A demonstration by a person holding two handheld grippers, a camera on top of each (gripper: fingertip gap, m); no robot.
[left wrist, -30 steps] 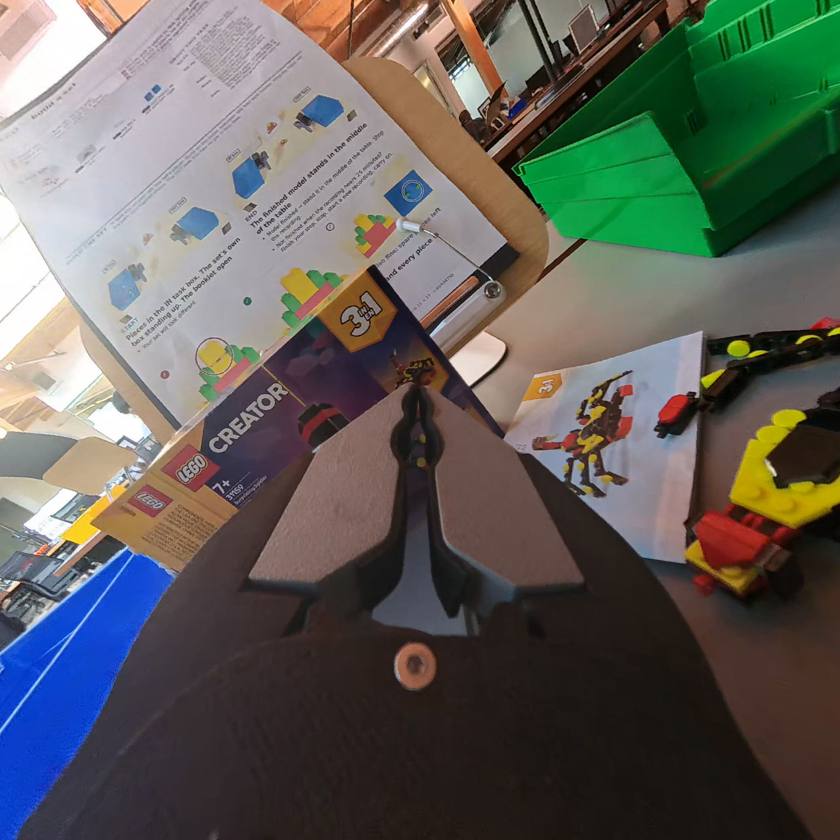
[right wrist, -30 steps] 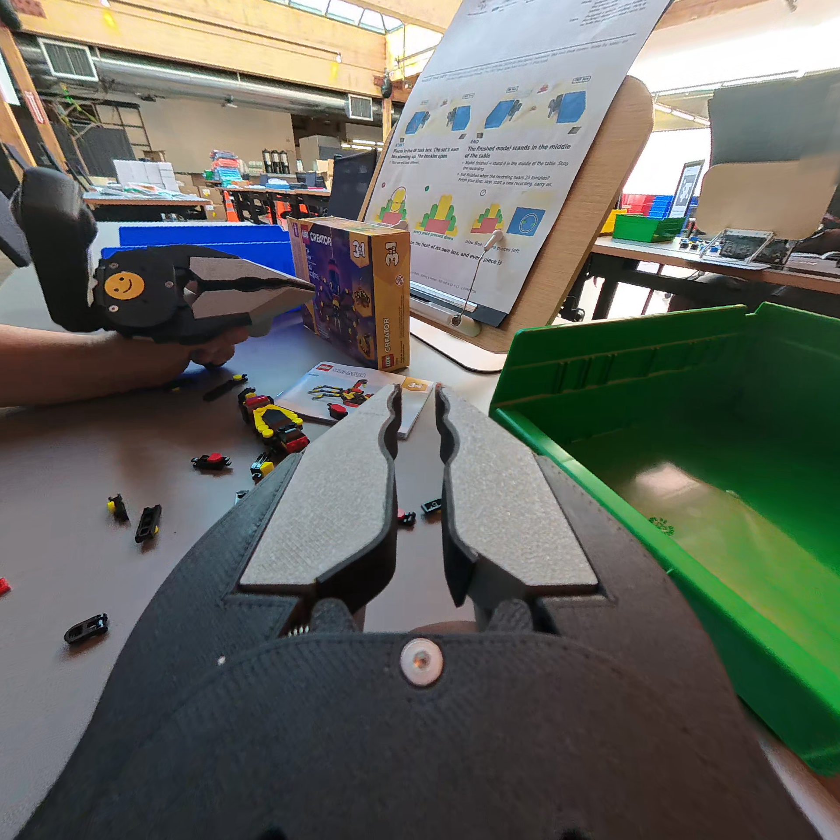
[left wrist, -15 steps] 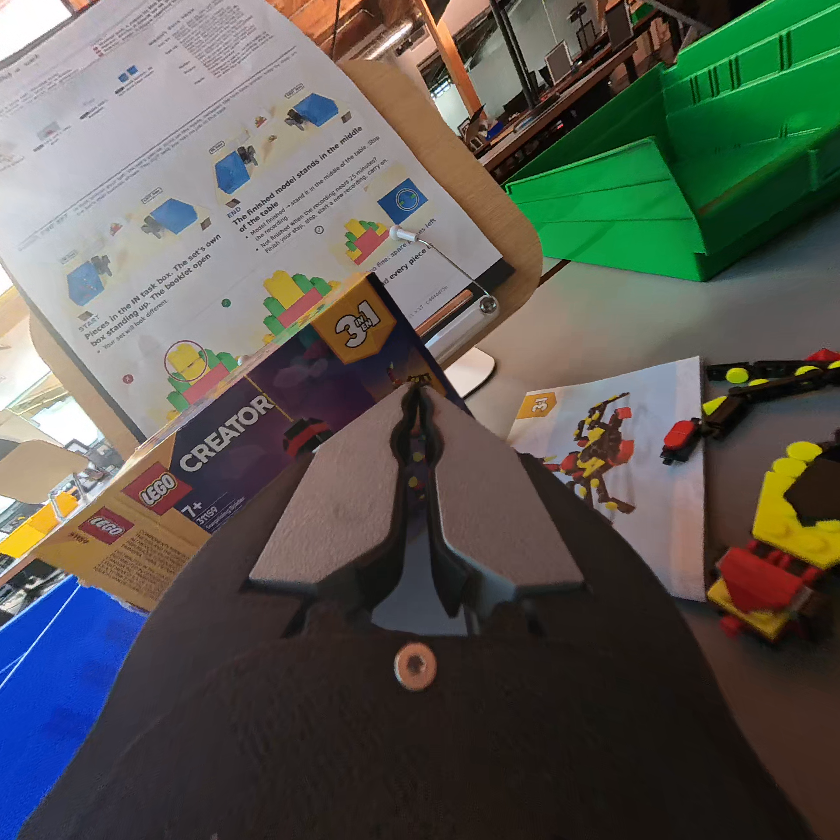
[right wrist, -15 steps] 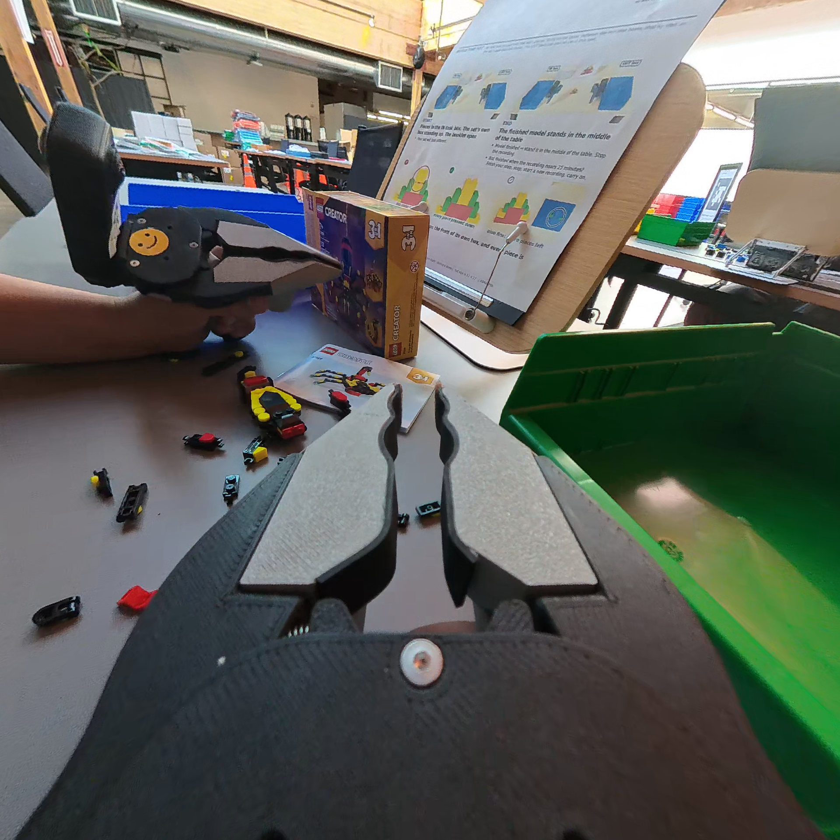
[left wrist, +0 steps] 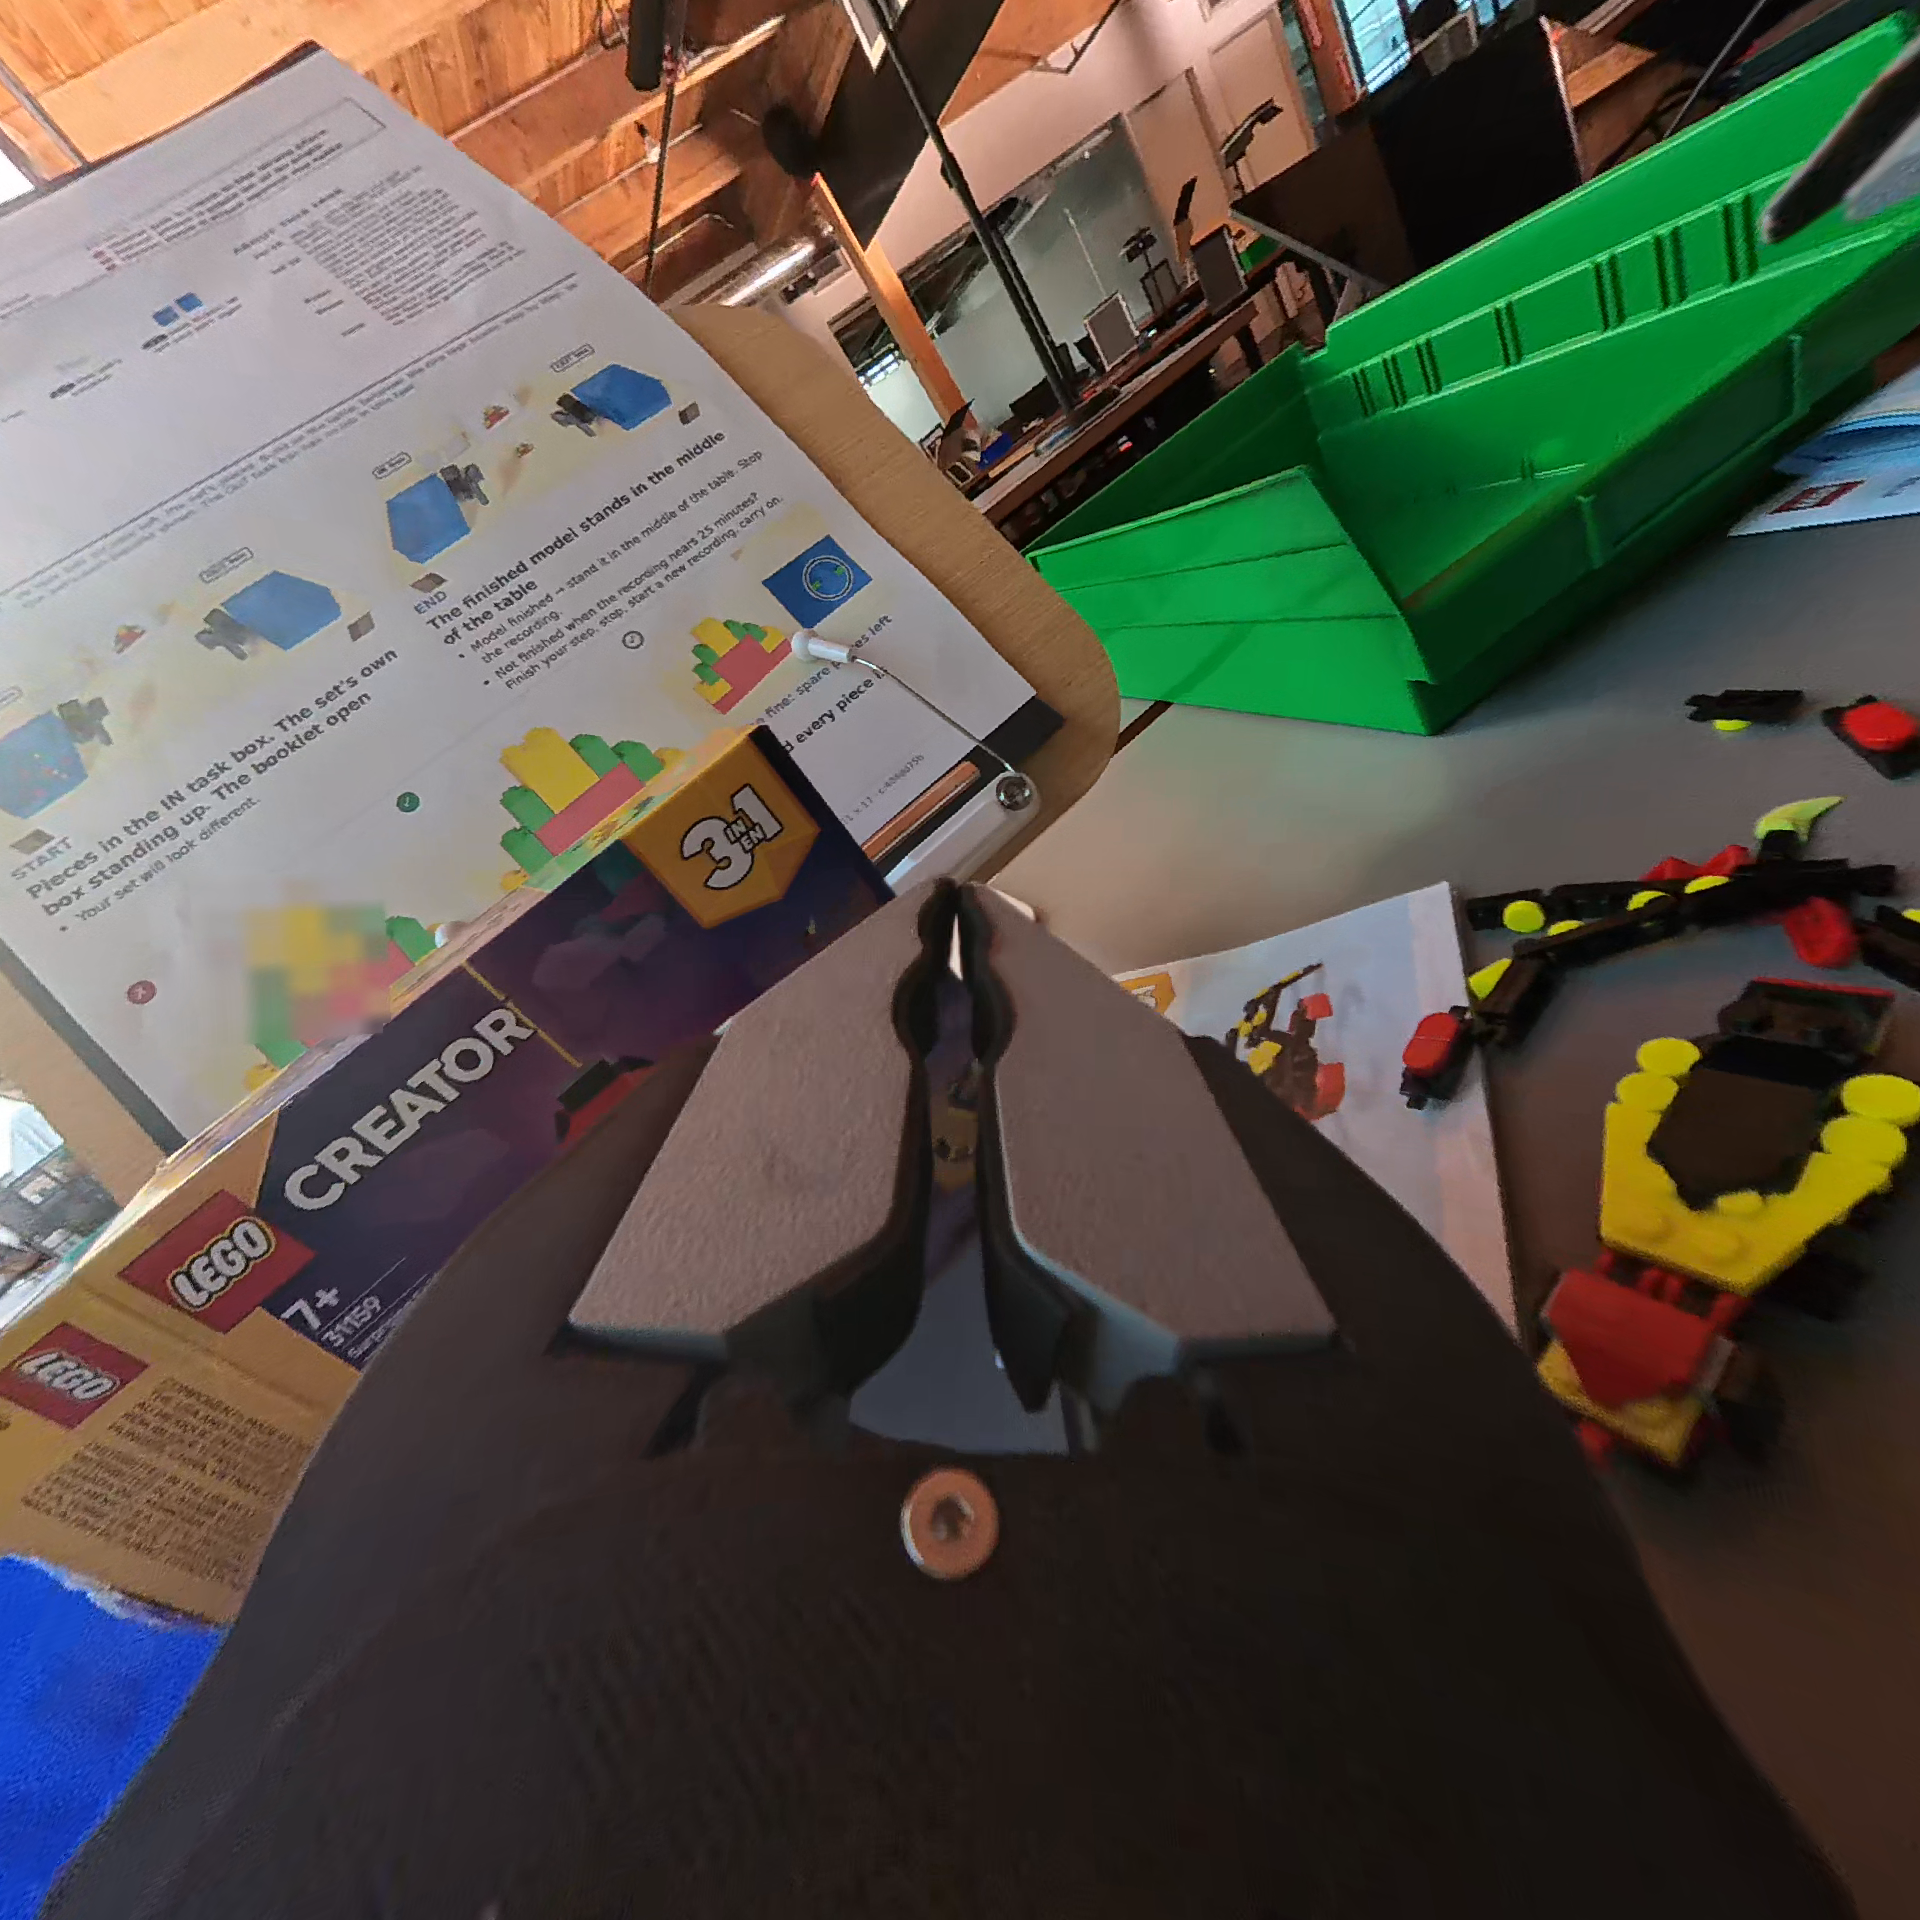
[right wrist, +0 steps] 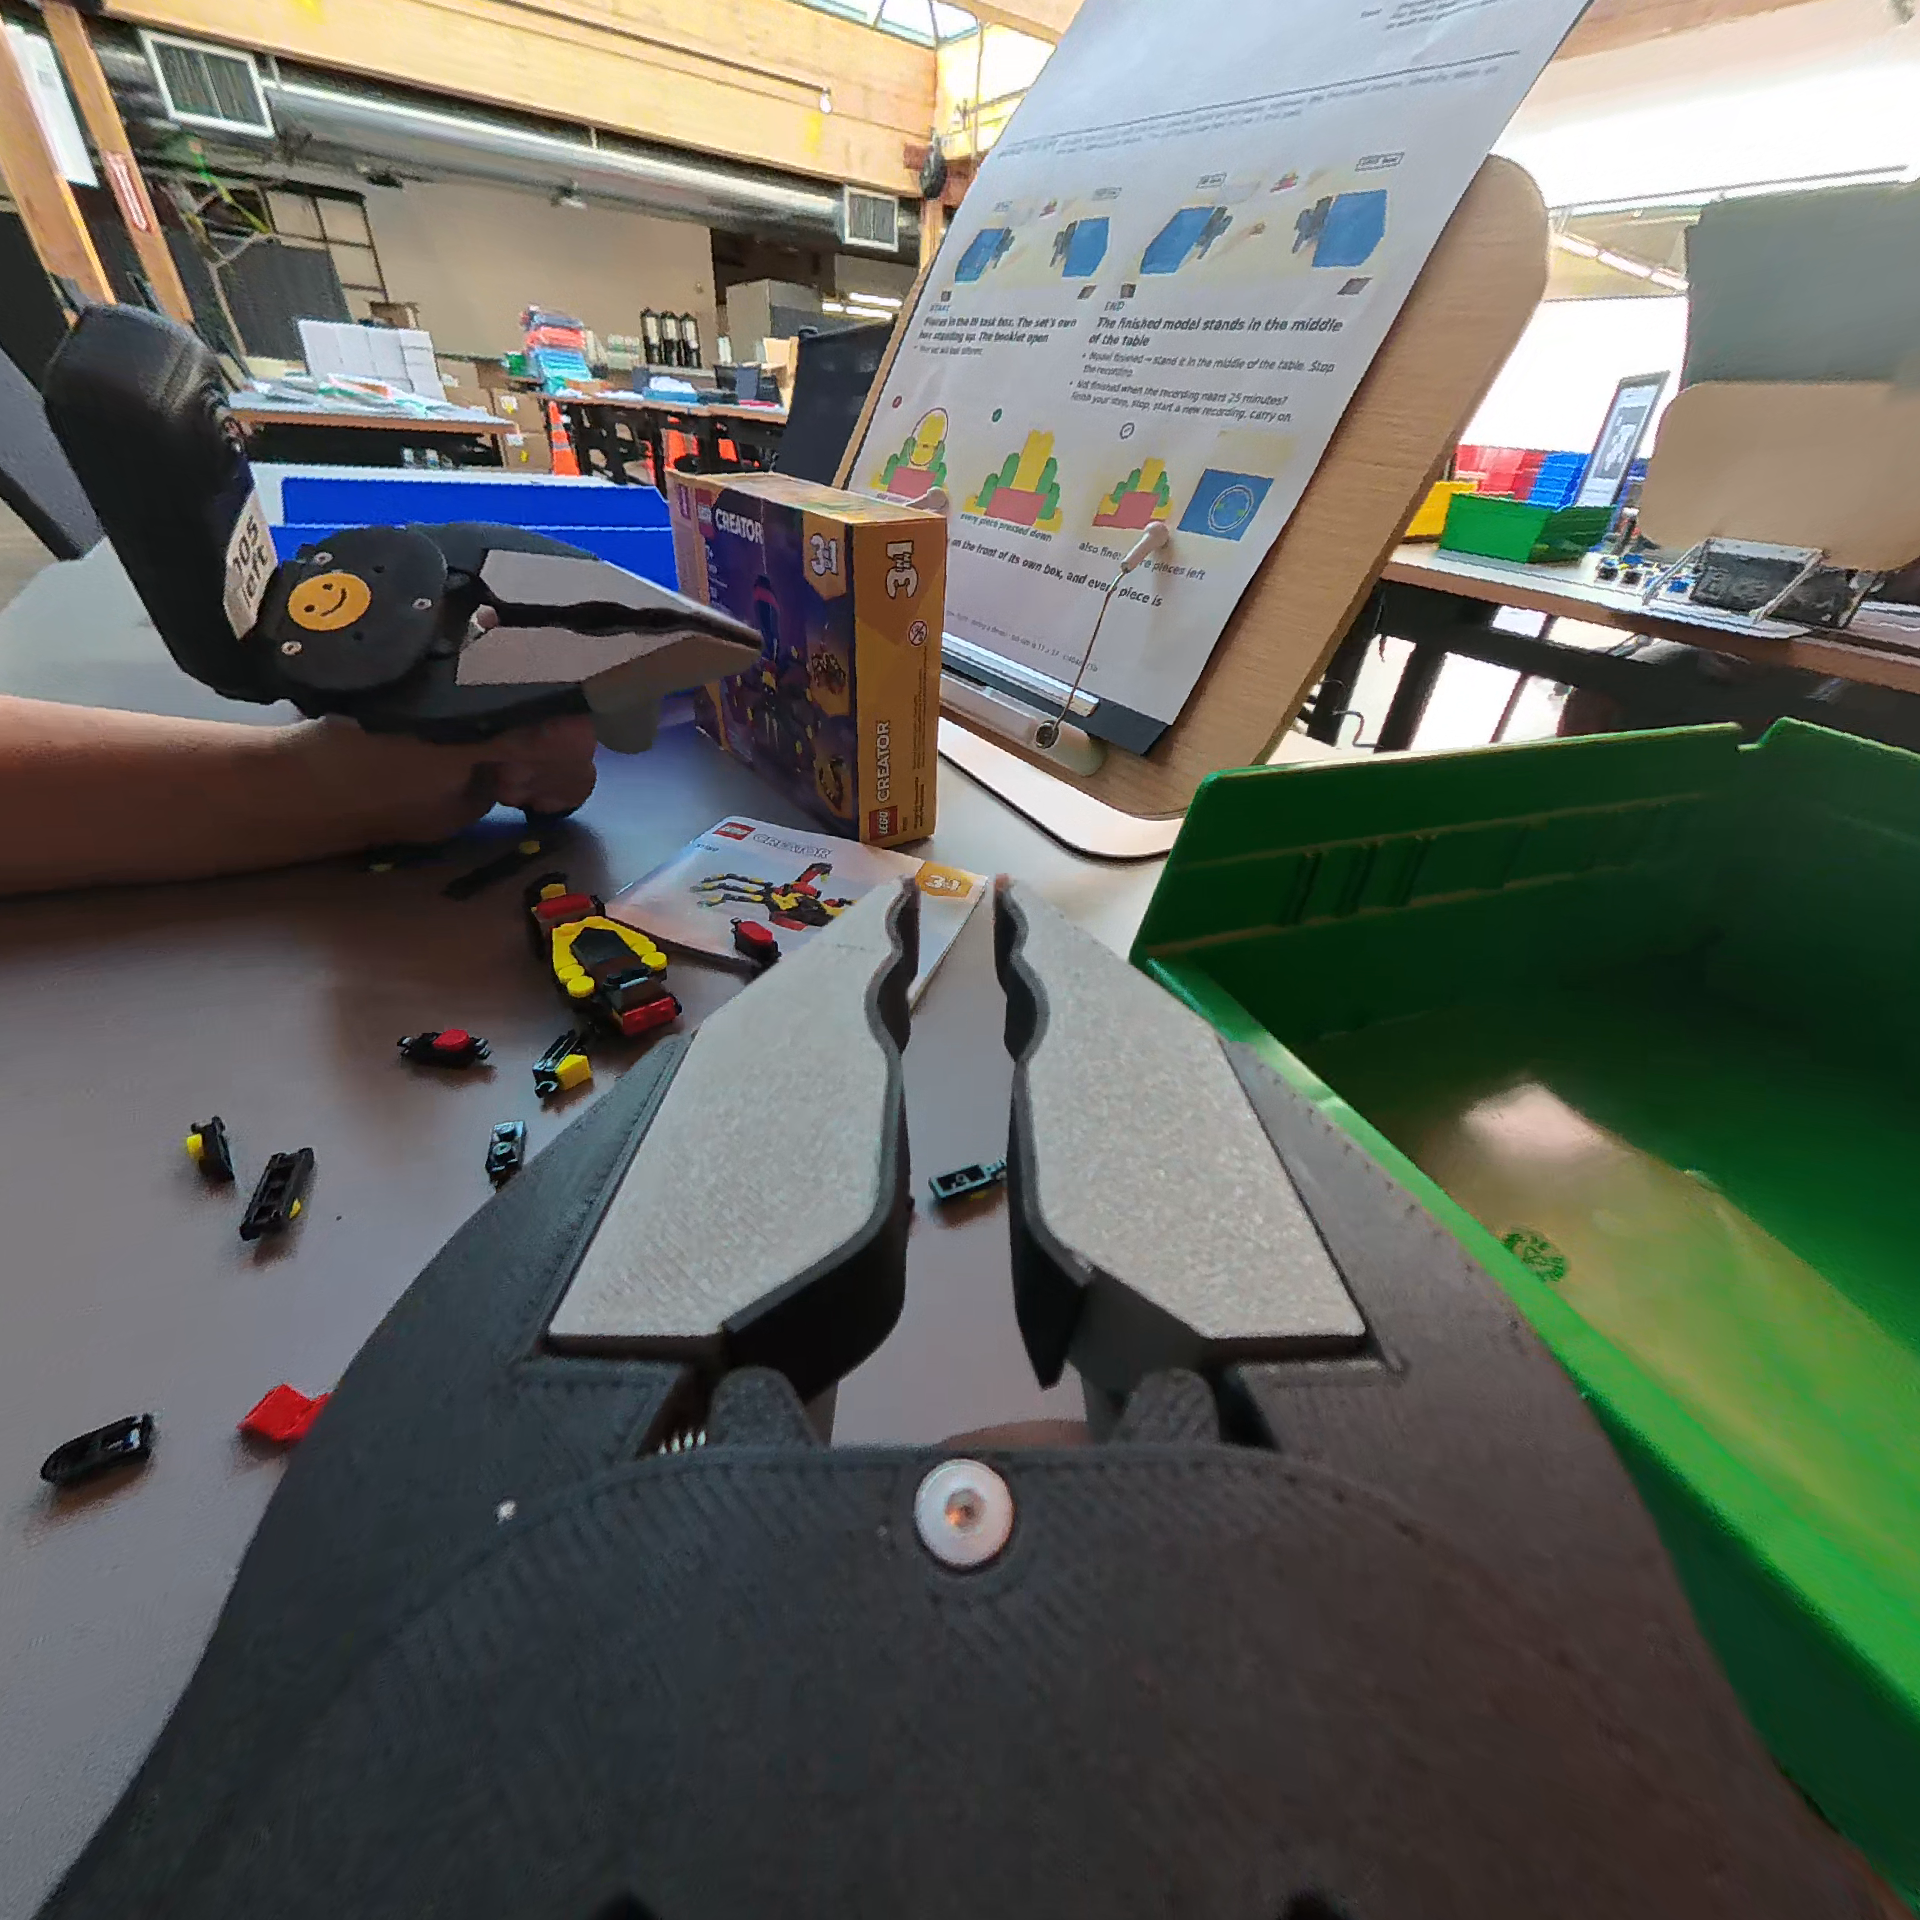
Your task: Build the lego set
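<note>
My left gripper (left wrist: 956,909) is shut, with nothing between its pads. It hovers above the table, with its tips in front of the purple and yellow toy box (left wrist: 499,1060). It also shows in the right wrist view (right wrist: 717,639), held by a hand next to that box (right wrist: 821,644). My right gripper (right wrist: 956,894) is open and empty. It is low over the table beside the green bin (right wrist: 1558,1039) and points at the booklet (right wrist: 790,883). A partly built yellow, black and red model (right wrist: 608,961) lies left of the booklet, and shows in the left wrist view (left wrist: 1745,1174).
A printed sheet on a wooden stand (right wrist: 1195,364) is behind the box. A blue bin (right wrist: 468,509) stands at the far left. Several small loose pieces (right wrist: 275,1190) are scattered on the dark table (right wrist: 156,1039). A black leg chain (left wrist: 1662,904) lies by the booklet (left wrist: 1351,1039). One gripper's finger ends stand about 20 centimeters off the other's. The black leg chain (left wrist: 1662,904) sits 12 centimeters or so from the ends of my right fingers.
Both grippers drifted a little. The left one's tips moved closer to the box front. Neither gripper's jaws changed, and nothing was picked up or let go.
</note>
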